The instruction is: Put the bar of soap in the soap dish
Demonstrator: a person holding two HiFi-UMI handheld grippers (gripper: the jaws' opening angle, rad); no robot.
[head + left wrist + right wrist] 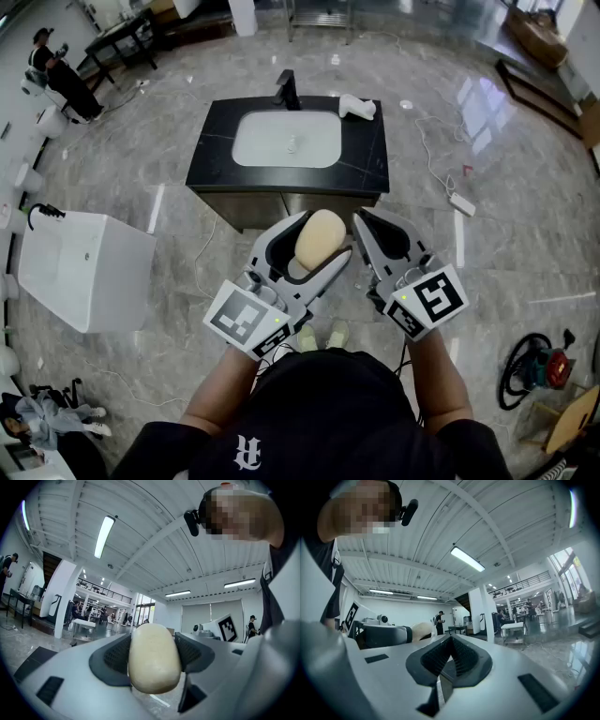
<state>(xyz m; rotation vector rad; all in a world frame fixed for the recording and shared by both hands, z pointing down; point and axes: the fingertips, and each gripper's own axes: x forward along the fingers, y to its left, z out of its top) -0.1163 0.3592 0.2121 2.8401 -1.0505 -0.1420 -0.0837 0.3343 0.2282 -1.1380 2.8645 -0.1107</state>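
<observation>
No words or numbers are legible anywhere; only a white emblem (247, 452), unreadable, on the person's black shirt (319, 412) at bottom centre.

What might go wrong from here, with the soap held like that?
The rounded soap is pinched only across its middle by the left claw, so it might slip and drop on the floor. An extension cable lies on the floor beside the sink counter ahead: a possible trip.

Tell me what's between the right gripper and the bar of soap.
Only one jaw of the left gripper, pressed on the bar of soap, then a small gap. The head view shows it.
</observation>
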